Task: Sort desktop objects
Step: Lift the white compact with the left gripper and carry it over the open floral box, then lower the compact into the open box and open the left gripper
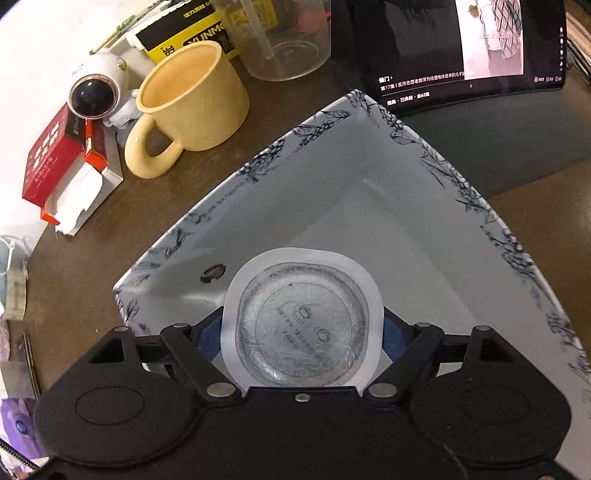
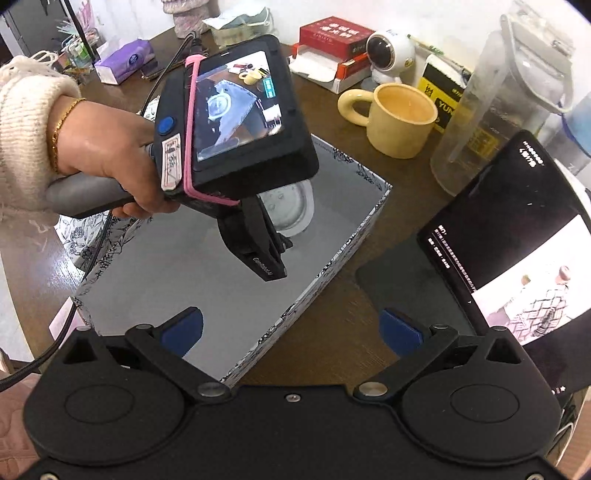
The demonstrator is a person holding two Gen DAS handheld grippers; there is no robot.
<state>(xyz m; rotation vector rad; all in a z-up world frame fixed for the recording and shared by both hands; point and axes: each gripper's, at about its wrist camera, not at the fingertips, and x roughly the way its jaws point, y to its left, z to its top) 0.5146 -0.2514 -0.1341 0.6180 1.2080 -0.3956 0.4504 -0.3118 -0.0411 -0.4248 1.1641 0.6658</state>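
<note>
A round clear sealed cup with a white rim (image 1: 301, 325) sits between the blue pads of my left gripper (image 1: 301, 332), which is shut on it above the inside of the floral-edged storage box (image 1: 369, 206). From the right wrist view, the left gripper (image 2: 273, 236) hangs over the box (image 2: 332, 254) with the cup (image 2: 291, 210) in its jaws, a hand (image 2: 107, 147) holding its handle. My right gripper (image 2: 291, 332) stands open over the box's near corner, with nothing between its blue pads.
On the brown table stand a yellow mug (image 1: 192, 107), a white astronaut figure (image 1: 103, 92), a red carton (image 1: 55, 155), a yellow-black box (image 1: 184, 33), a clear glass jug (image 1: 284, 40) and a lit tablet (image 1: 461, 48) on a dark mat (image 2: 402, 284). A tissue pack (image 2: 125, 59) lies at the back left.
</note>
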